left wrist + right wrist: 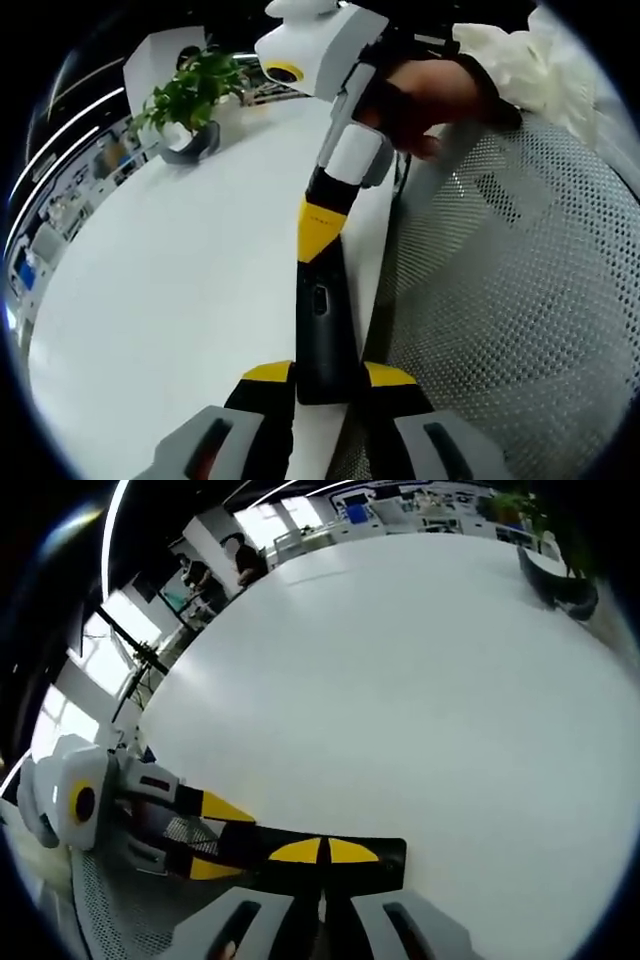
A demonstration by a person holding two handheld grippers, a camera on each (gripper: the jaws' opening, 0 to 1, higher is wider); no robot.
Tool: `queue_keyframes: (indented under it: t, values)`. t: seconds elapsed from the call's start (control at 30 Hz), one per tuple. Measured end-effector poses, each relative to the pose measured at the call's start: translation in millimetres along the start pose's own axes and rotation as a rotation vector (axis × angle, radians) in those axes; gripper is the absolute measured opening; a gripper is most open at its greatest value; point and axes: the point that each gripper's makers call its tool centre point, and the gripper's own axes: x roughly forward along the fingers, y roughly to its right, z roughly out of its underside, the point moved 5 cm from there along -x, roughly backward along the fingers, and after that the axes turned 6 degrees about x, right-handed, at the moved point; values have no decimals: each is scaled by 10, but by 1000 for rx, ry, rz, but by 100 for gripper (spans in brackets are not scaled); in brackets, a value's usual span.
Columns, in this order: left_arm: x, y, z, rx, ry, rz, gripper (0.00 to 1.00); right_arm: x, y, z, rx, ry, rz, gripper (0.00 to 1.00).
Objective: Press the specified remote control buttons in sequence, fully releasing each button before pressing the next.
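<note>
A slim black remote is held on edge between the yellow-tipped jaws of my left gripper, which is shut on its near end. My right gripper comes in from above, held by a hand. Its jaws are together and its yellow tip rests on the remote's far end. In the right gripper view the remote lies across the bottom. My right gripper is shut and its tips press on the remote's upper face. My left gripper clamps the remote from the left. The buttons are hidden.
The white table spreads wide under both grippers. A potted plant stands at its far end, also seen as plant pot. A grey mesh chair sits close beside the table edge. A person stands far off.
</note>
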Motion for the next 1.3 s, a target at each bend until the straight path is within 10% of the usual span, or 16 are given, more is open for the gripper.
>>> queue_keyframes:
  t: [1.3]
  values:
    - [10,-8,-4,-3,-2,1,25,-15,-85,112,-2,-57,-12,0]
